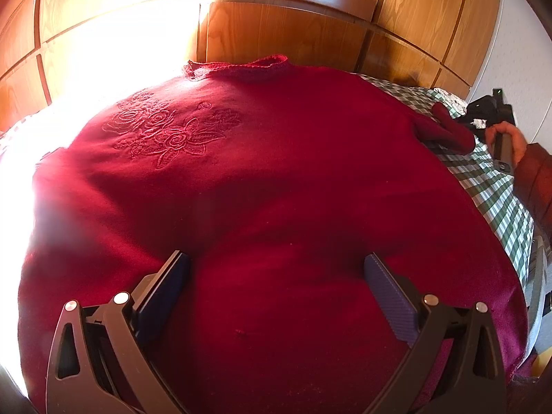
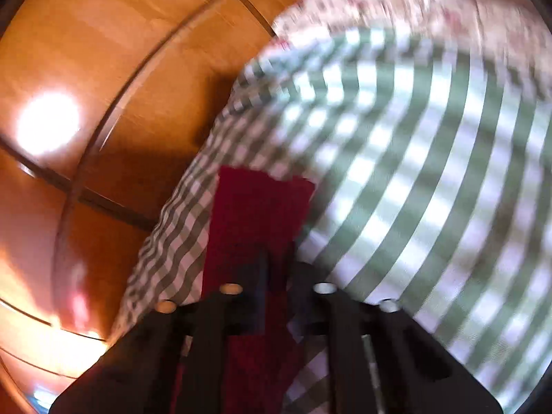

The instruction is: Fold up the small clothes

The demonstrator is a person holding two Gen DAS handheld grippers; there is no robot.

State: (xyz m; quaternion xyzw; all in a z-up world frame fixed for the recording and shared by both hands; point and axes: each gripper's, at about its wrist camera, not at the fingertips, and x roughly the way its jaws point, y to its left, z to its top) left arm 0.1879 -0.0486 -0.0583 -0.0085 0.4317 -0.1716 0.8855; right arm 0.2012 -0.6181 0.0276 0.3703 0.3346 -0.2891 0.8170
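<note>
A dark red sweater (image 1: 276,179) lies spread front-up on a bed, with embroidered flowers (image 1: 165,131) on its chest and the collar (image 1: 255,63) at the far side. My left gripper (image 1: 277,269) stands open low over the sweater's lower middle, with nothing between its fingers. The sweater's right sleeve (image 1: 445,129) stretches out over the checked cloth. In the blurred right wrist view, my right gripper (image 2: 276,258) is shut on that red sleeve (image 2: 258,207), which sticks out past the jaws.
A green and white checked cloth (image 1: 496,186) covers the bed under the sweater. Wooden panelled doors (image 1: 293,24) stand right behind the bed. Strong sunlight washes out the left side. At the right edge a person's hand (image 1: 509,139) holds a dark handle.
</note>
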